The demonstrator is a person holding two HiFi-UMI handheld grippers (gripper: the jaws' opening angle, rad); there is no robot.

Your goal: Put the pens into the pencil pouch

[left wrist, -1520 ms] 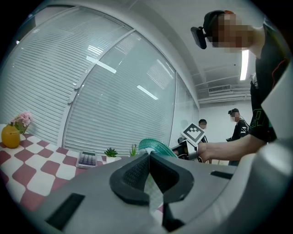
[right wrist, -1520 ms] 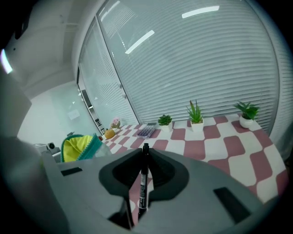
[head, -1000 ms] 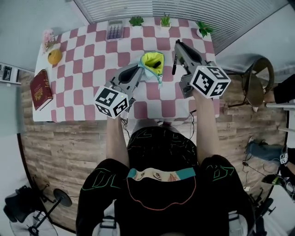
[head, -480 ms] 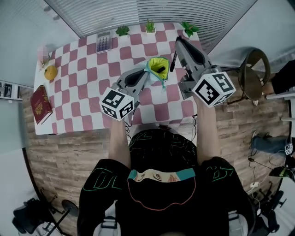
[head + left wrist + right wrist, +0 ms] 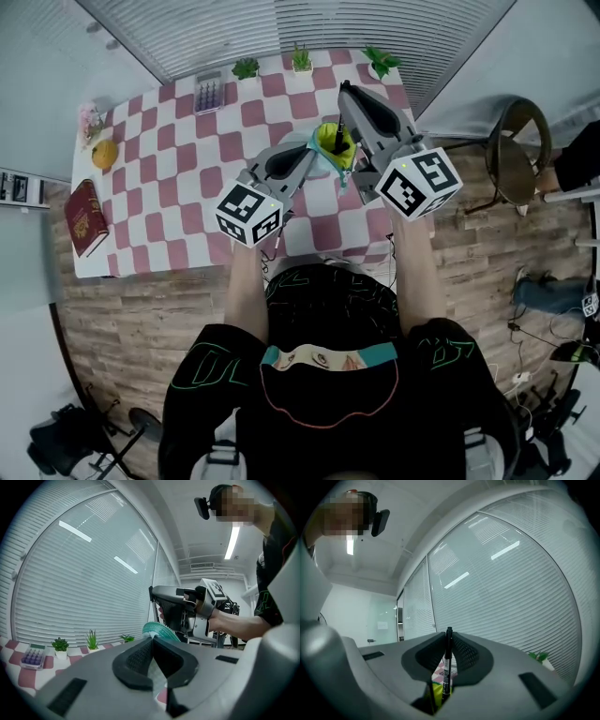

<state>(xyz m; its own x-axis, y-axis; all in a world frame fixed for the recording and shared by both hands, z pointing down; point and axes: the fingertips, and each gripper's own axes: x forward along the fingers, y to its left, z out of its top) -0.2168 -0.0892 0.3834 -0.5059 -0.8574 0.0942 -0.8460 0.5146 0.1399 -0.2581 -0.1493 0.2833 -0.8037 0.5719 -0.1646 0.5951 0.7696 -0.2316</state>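
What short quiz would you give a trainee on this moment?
1. True or false: the right hand-held gripper is shut on a black pen.
2. The left hand-held gripper grips: A) the book, B) the pouch, C) the calculator.
3. How many potted plants does the head view show?
Key: 1 true; 2 B; 3 three.

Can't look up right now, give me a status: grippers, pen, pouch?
Left gripper shut on pouch rim. Right gripper shut on pen, upright over the open mouth. Nothing in the way.
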